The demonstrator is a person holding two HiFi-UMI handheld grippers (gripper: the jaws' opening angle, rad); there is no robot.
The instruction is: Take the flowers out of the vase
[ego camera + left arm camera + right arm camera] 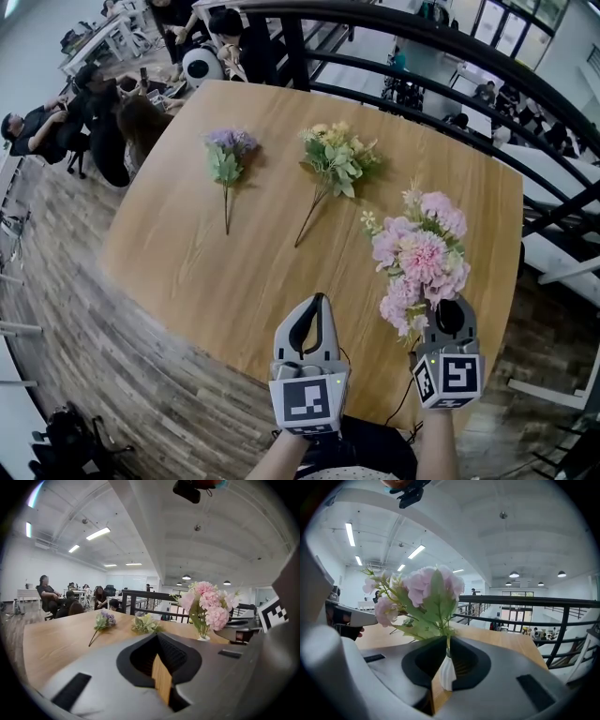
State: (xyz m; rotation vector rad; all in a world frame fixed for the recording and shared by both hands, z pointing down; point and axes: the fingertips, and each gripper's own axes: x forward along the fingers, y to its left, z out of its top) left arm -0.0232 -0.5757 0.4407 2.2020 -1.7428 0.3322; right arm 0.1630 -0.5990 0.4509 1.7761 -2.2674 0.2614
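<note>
Flowers sit in two places on the pale wooden bench [234,281]. One bunch of pink flowers [422,258] stands in the single small white ribbed vase [446,672] at the near right. One purple sprig [226,159] and one yellow-green sprig [337,161] lie flat at the far side, well apart, apparently set down there once out of the vase. The right tool [450,306] has its jaws closed round the vase's body, presumably to steady it while stems are pulled. The left tool [317,302], just to its left, has its jaws drawn narrow with nothing between them, seemingly free to take the pink bunch. That makes two tools, three flower pieces and one vase.
</note>
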